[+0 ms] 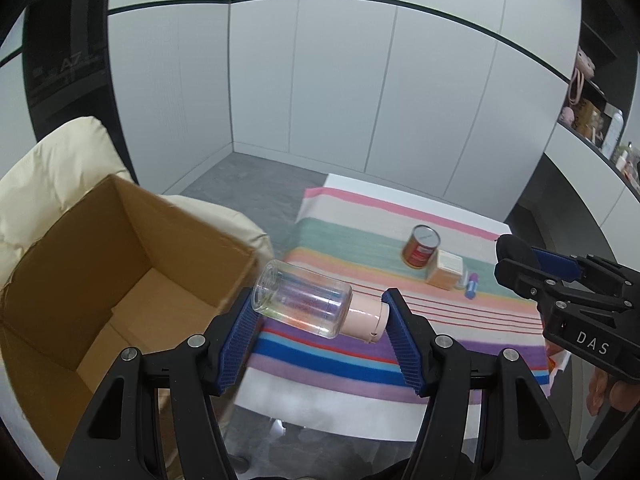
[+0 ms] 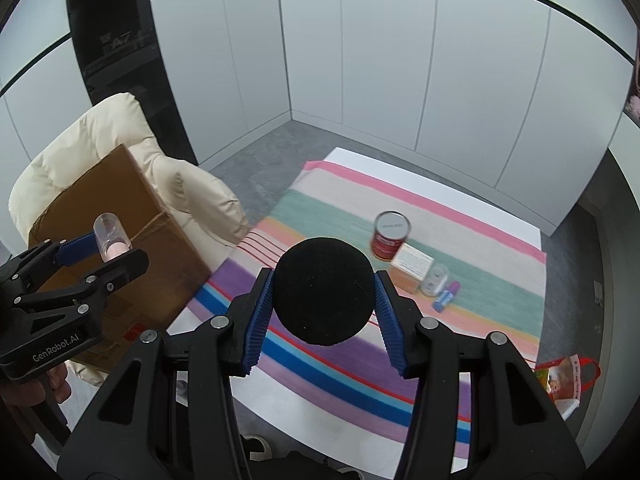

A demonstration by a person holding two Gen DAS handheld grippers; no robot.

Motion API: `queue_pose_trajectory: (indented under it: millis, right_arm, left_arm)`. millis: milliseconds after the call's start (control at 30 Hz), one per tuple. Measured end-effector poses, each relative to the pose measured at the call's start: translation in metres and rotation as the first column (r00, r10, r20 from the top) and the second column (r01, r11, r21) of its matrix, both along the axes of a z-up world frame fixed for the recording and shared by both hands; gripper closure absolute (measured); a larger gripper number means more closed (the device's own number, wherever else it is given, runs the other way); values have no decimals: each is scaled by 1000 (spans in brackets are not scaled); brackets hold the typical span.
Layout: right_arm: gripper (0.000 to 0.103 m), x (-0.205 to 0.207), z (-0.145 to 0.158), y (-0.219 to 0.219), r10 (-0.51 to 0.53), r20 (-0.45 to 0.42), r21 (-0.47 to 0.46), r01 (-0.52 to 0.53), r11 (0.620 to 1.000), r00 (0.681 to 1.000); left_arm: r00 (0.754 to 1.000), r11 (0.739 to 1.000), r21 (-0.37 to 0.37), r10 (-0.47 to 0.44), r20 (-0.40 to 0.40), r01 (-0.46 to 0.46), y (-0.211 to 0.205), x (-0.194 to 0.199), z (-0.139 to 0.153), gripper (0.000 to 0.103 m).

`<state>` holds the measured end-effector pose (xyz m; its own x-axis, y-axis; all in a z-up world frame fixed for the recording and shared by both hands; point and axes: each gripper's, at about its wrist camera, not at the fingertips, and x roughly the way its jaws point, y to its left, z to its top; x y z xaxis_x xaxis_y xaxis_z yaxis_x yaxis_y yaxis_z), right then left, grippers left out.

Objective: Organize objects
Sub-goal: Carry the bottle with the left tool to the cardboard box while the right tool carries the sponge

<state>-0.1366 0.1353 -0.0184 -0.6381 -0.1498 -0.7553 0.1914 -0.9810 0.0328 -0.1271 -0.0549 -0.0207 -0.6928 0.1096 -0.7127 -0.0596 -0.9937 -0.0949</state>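
My left gripper (image 1: 320, 316) is shut on a clear bottle with a pink cap (image 1: 304, 304), held sideways in the air beside the open cardboard box (image 1: 100, 264). The bottle (image 2: 110, 236) and left gripper (image 2: 100, 256) also show in the right wrist view, over the box (image 2: 132, 248). My right gripper (image 2: 324, 292) is shut on a black ball (image 2: 324, 290) above the striped cloth (image 2: 352, 360). In the left wrist view the right gripper (image 1: 516, 260) holds the ball (image 1: 514, 246) at the right.
On the cloth (image 1: 360, 232) stand a red can (image 1: 420, 247), a small carton (image 1: 446, 270), and a blue and purple tube (image 1: 471, 285). A small clear jar (image 2: 434, 280) stands beside the carton (image 2: 412, 266). A cream armchair (image 2: 100, 136) holds the box. A red bag (image 2: 568, 376) lies at the right.
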Motion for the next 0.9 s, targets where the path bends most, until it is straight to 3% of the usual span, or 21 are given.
queue_pose_trajectory:
  millis: [900]
  right_arm:
    - [52, -6, 0, -129, 212, -11, 11, -211, 977, 977]
  left_arm:
    - [976, 976, -15, 217, 5, -217, -120, 34, -1, 38]
